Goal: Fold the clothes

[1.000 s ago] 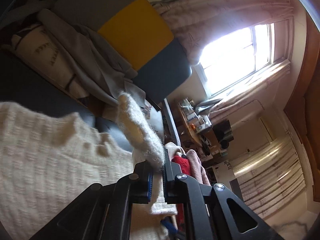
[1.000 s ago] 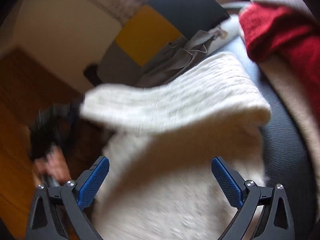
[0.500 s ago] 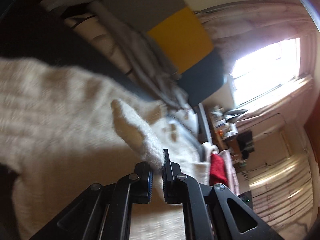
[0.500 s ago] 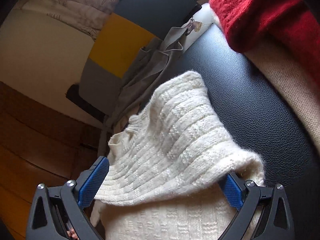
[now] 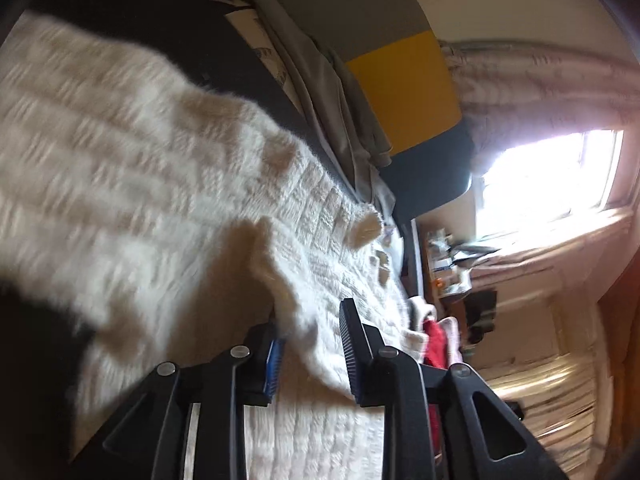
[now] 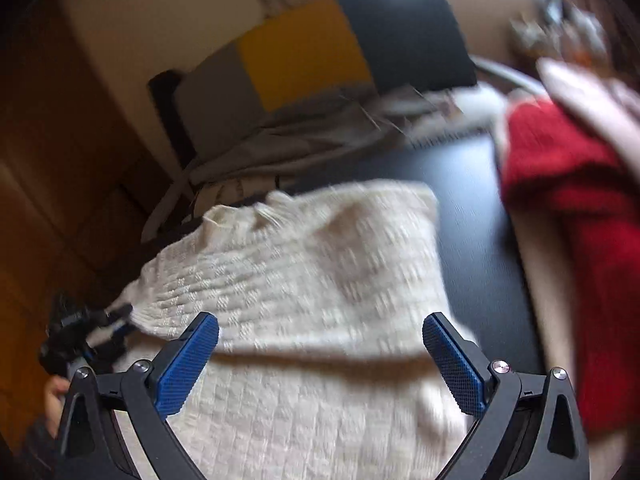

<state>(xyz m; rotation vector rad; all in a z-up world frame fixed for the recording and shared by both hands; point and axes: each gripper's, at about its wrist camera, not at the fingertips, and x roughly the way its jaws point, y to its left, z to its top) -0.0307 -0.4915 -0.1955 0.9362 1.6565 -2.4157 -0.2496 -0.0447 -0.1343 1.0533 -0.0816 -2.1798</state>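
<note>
Black leather upholstery (image 6: pixel 480 208) is carrying a cream ribbed knit sweater (image 6: pixel 304 280), folded over itself, with a red knit garment (image 6: pixel 568 184) lying to its right. Left tongs (image 5: pixel 312 354) have just been opening, a sweater edge sitting loosely between them. Right tongs (image 6: pixel 320 360) are hovering wide open over the sweater, gripping nothing.

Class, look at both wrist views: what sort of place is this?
Most likely a lived-in room at home. A curtained window, cushions against the wall, and knitwear such as the cream sweater and a red knit lying on a black padded surface.
</note>
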